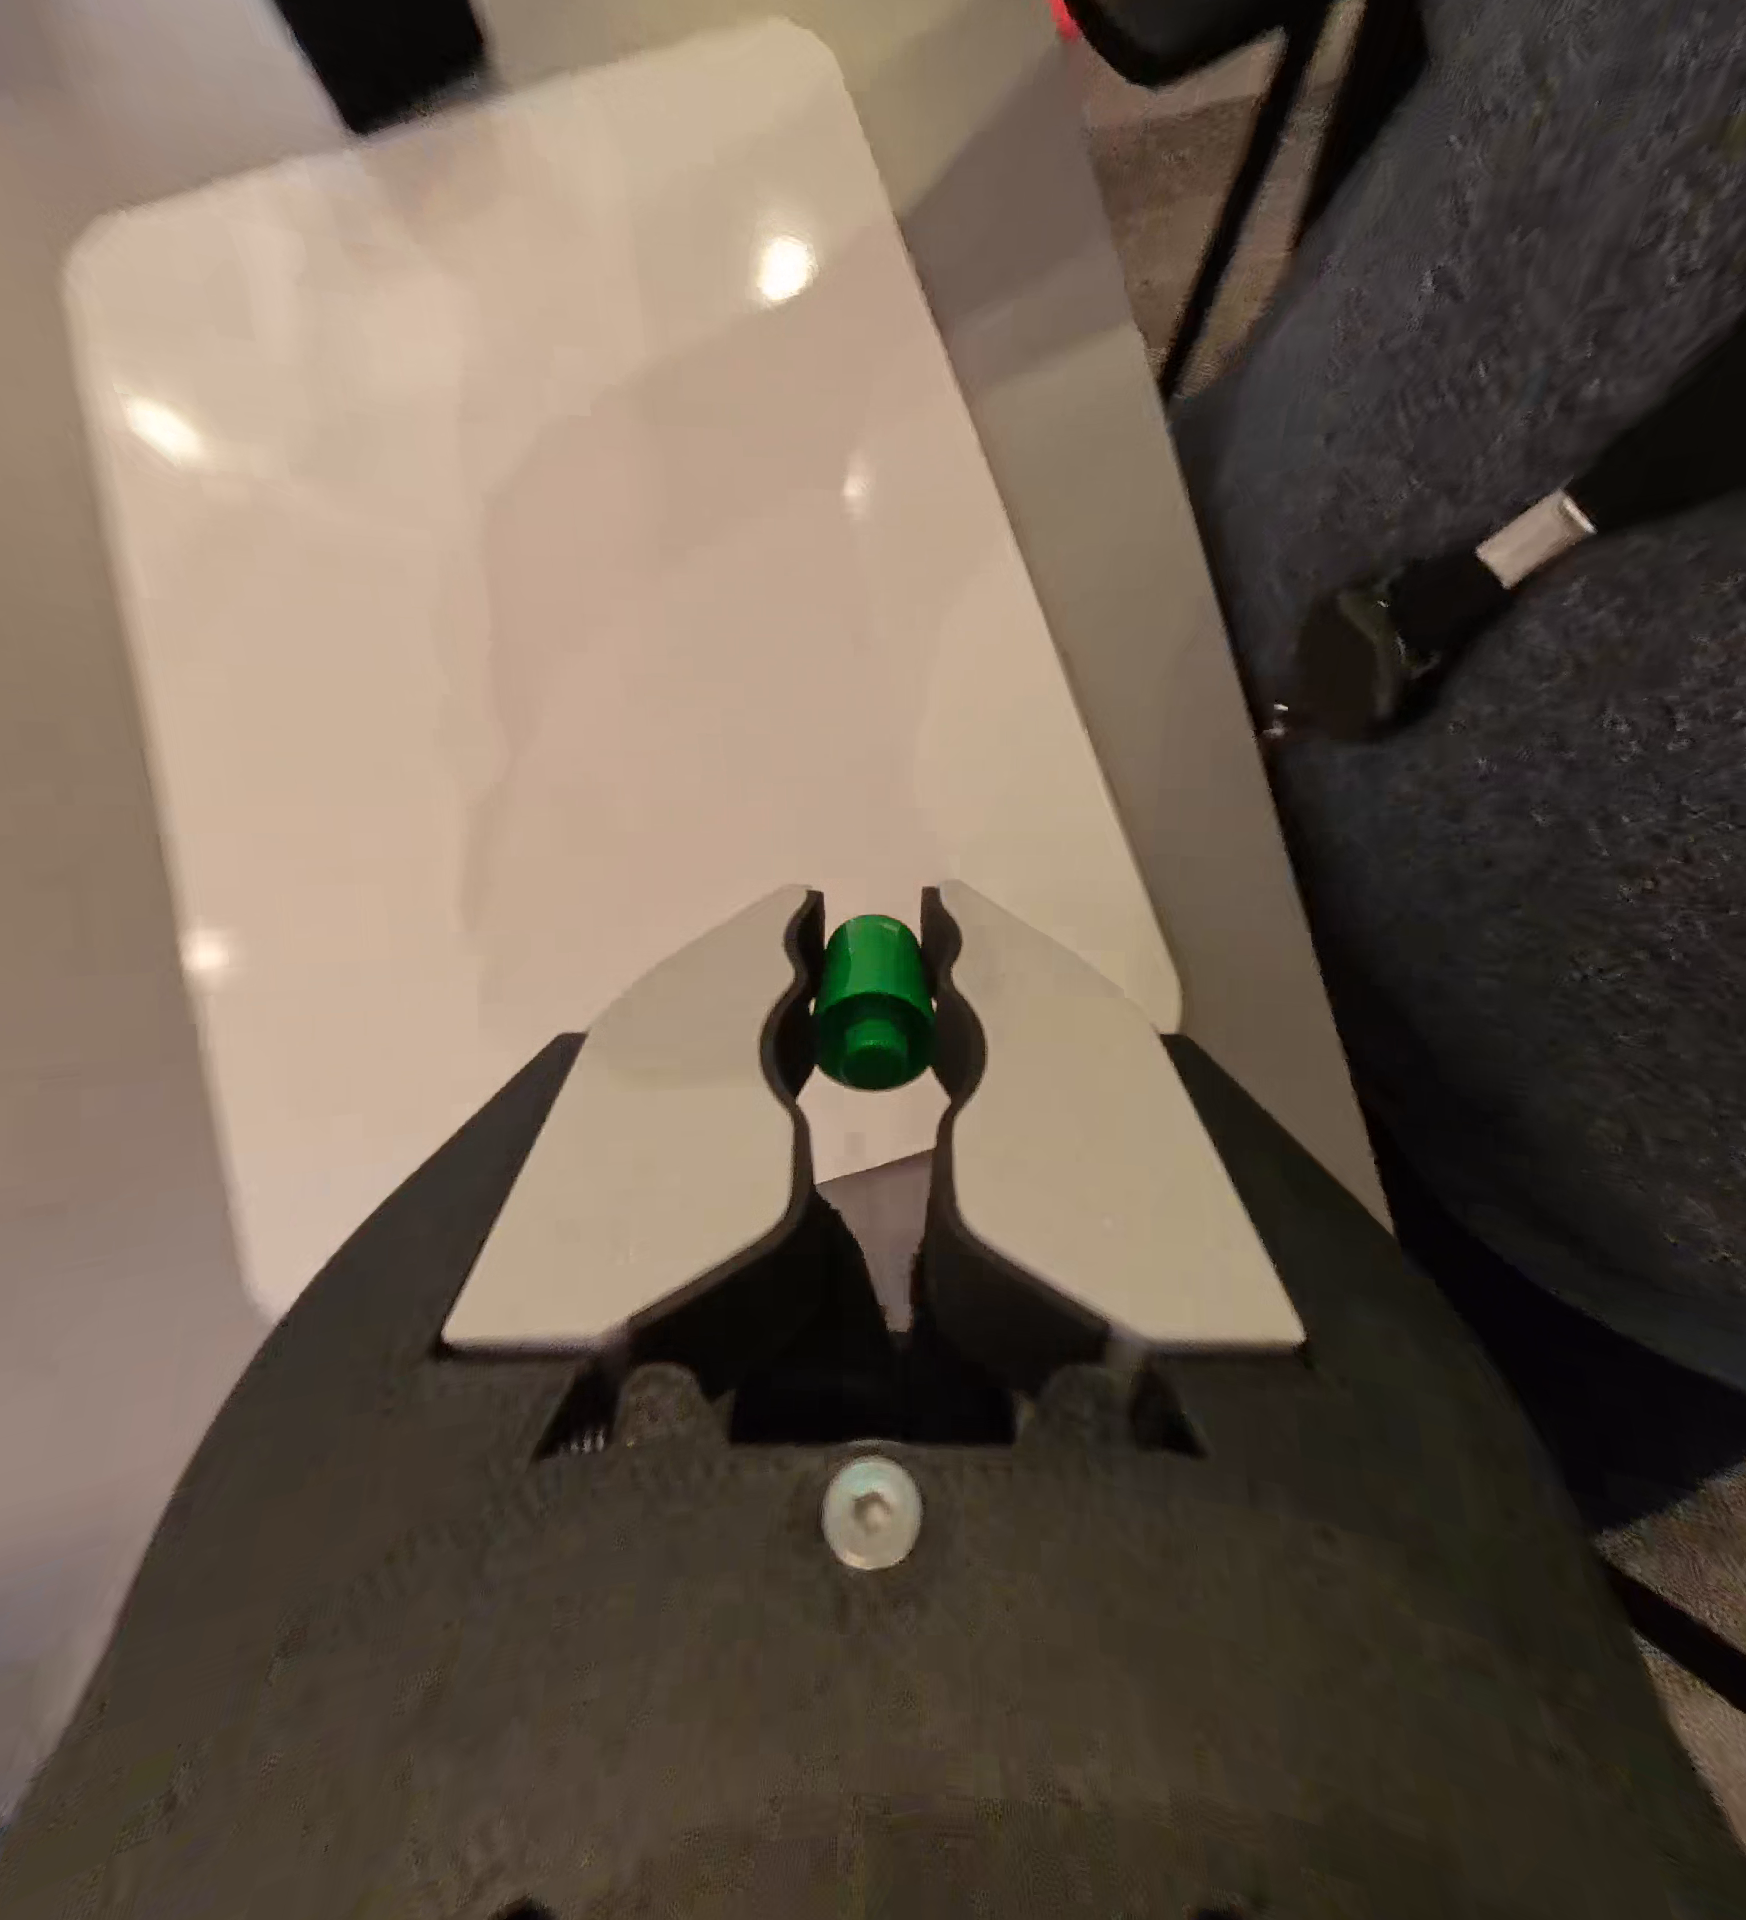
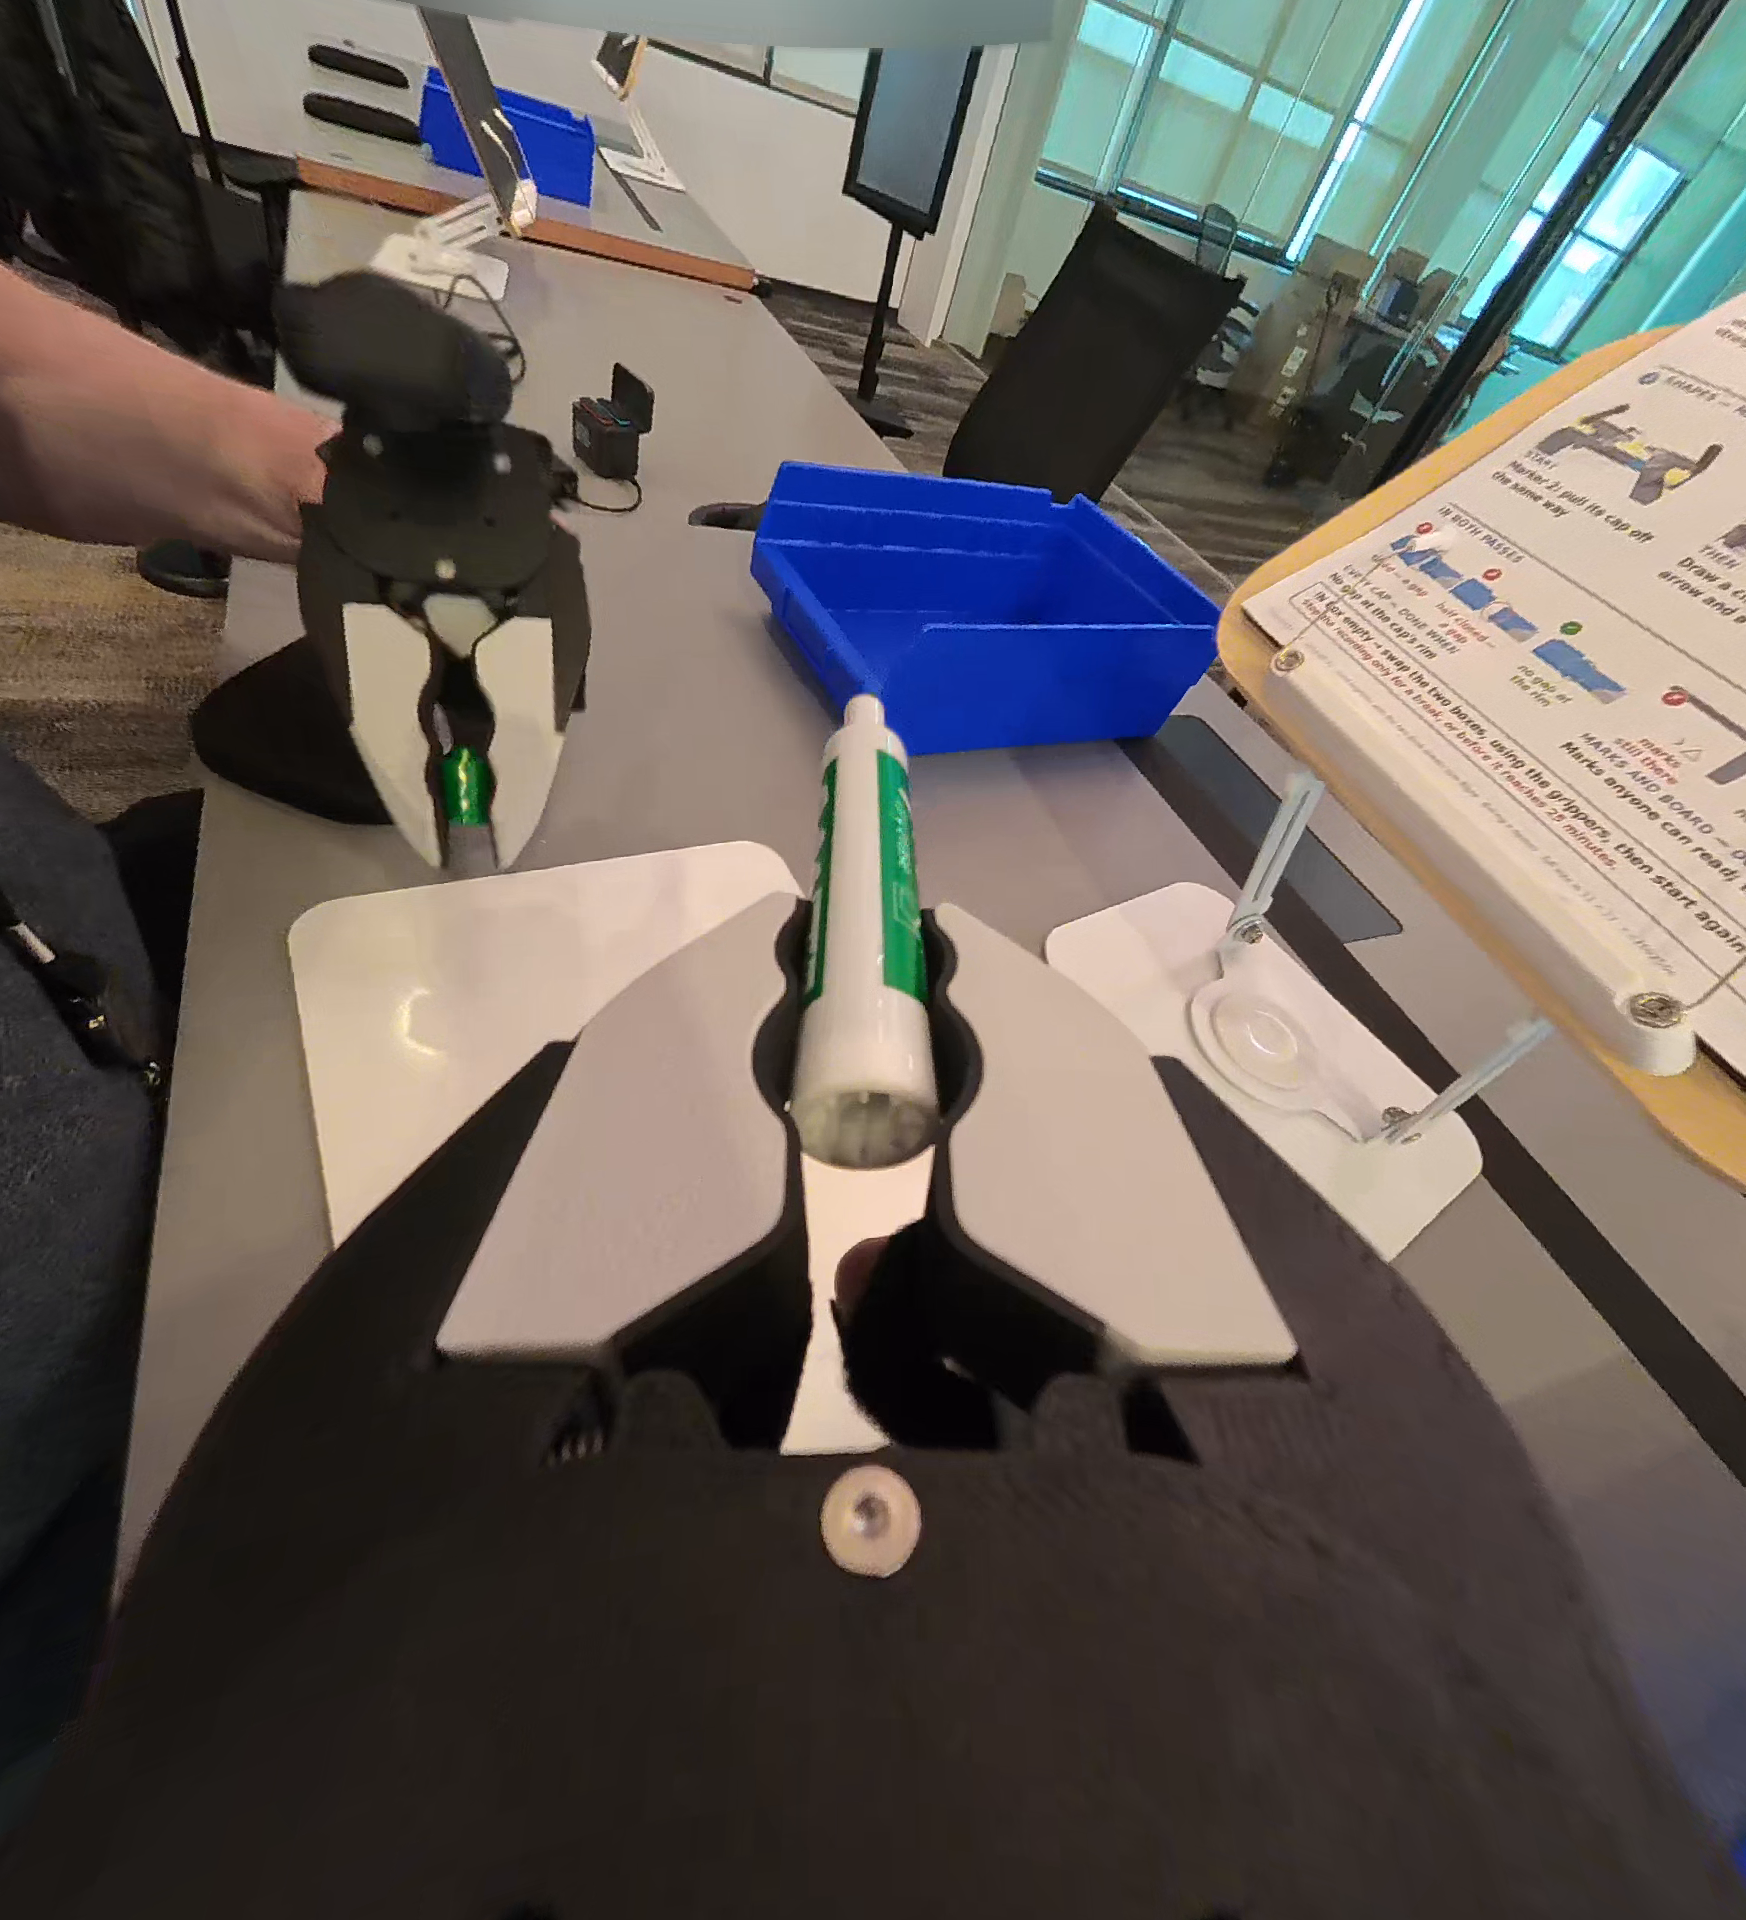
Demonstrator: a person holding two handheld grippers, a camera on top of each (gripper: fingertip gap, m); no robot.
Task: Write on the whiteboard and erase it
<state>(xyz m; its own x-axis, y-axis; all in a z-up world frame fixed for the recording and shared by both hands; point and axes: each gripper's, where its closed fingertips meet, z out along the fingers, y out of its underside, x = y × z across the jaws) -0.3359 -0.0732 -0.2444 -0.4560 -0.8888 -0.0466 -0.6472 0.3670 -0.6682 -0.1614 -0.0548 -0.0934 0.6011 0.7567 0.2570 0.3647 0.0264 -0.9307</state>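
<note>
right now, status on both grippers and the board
Left gripper fingers shut on green cap. Right gripper shut on uncapped marker, tip pointing away. Whiteboard blank, nothing on it.

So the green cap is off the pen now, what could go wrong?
1. The marker in the right gripper points away over the grey table, not down at the whiteboard; tipping it carelessly might mark the table.
2. The small green cap in the left gripper hangs near the table edge, so if it slips it could roll off.
3. Left uncapped too long, the tip may dry.
</note>
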